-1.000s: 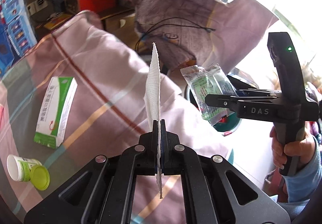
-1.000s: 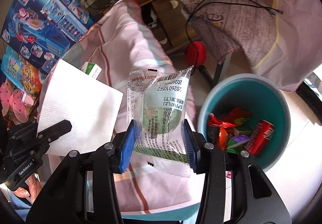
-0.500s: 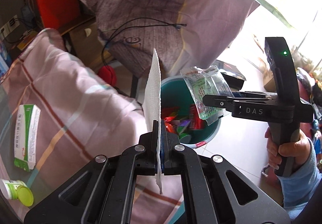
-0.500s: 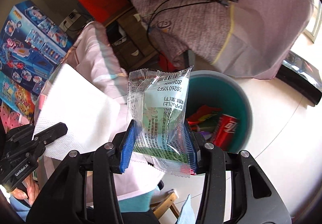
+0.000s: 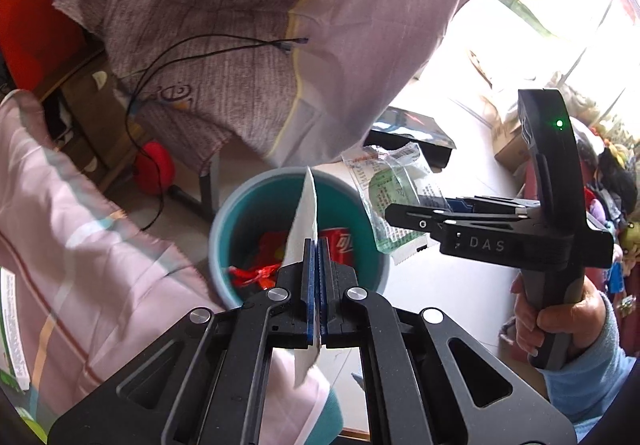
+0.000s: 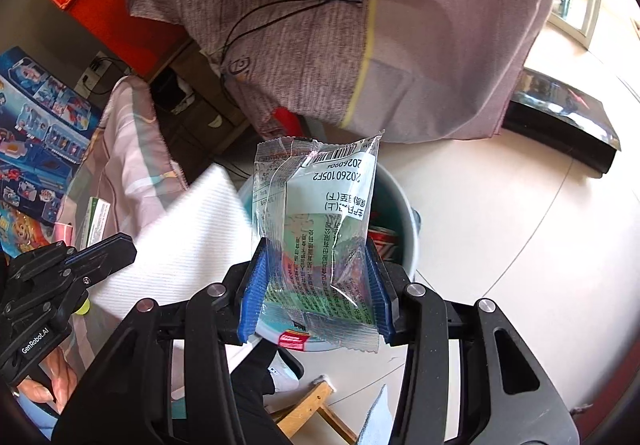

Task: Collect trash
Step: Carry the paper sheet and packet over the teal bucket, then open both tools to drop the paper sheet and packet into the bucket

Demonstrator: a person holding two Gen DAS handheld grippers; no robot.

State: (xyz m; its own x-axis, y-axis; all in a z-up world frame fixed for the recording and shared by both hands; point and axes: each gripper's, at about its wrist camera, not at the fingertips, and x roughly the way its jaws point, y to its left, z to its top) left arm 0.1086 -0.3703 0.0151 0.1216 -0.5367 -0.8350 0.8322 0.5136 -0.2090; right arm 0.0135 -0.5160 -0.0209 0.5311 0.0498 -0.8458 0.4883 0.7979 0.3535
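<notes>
So both grippers are loaded and sitting over the bin right now. The left gripper [image 5: 317, 265] has its jaws pinched tight on a white paper towel [image 5: 306, 213], which stands up edge-on between the blue pads, right above the open teal trash bin [image 5: 248, 213]. From the right wrist view the same towel looks like a broad flat sheet hanging beside the bin's left rim.

The right gripper [image 6: 316, 281] has its jaws fairly wide but closed on a clear plastic snack wrapper [image 6: 320, 213], gripped by its two side edges with the barcode end sticking up. It hangs over the bin's right rim, a bit less centred than the towel.

The bin stands on the pale floor [image 6: 500, 225] beside the table's draped pink striped tablecloth [image 5: 80, 245] and already has a red can [image 5: 340, 245] and red wrappers inside.

Handling-wise, I'd say both pieces are near weightless and floppy. The towel is soft and will flutter rather than drop straight, so I'd let go low and centred. The wrapper is slick, crinkly film; a side pinch works but it may cling to a pad on release. Looks to me like the drop is the step in hand.
</notes>
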